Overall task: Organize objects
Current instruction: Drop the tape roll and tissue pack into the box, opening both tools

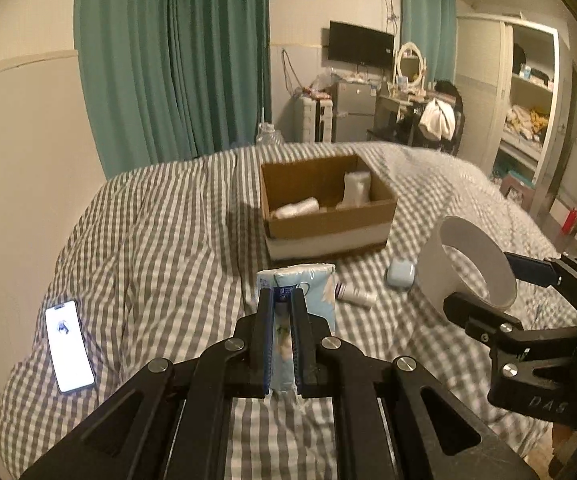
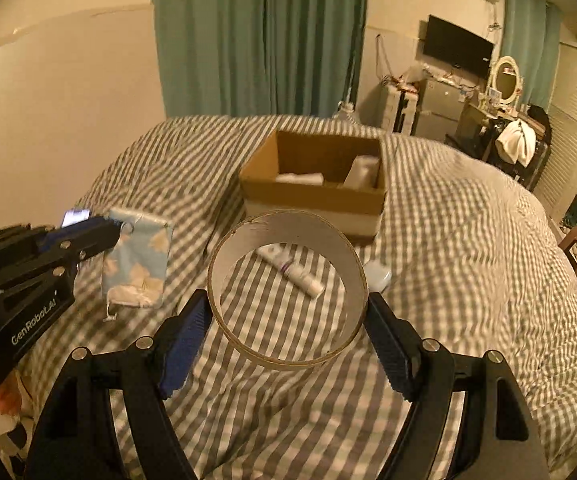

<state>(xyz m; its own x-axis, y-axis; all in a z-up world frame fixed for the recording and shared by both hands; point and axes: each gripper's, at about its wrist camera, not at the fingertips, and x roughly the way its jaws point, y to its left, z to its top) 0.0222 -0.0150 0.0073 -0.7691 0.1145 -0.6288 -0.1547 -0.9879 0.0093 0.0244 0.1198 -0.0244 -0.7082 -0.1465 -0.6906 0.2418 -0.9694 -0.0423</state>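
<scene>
Gingham bedding in grey and white is covering the bed [image 1: 148, 220], and both grippers are hanging above it. The left gripper [image 1: 281, 300] is pinching a pale blue tissue pack [image 1: 316, 292] between its fingers [image 1: 262, 320], which are pressed almost together on the pack's soft edge; in the right wrist view the pack [image 2: 136, 264] is dangling clear of the bedding. The right gripper [image 2: 288, 320] is holding a wide tape roll [image 2: 288, 280] across its outer wall, its fingers [image 2: 186, 332] standing well spread on either side of the ring, which is tilting so that its hollow is facing the camera. Through that hollow a small white tube [image 2: 292, 270] is showing, lying on the bed, and a light blue earbud case [image 1: 400, 274] is resting just beside it. Further up the bed an open cardboard box [image 1: 328, 224] is sitting, and two white wrapped packs [image 1: 296, 208] are lying inside it, one flat and one leaning against the far corner. A phone [image 1: 68, 346] with its screen lit is lying near the left edge of the bed, well apart from the box. Teal curtains [image 1: 176, 60] are hanging behind the bed.
</scene>
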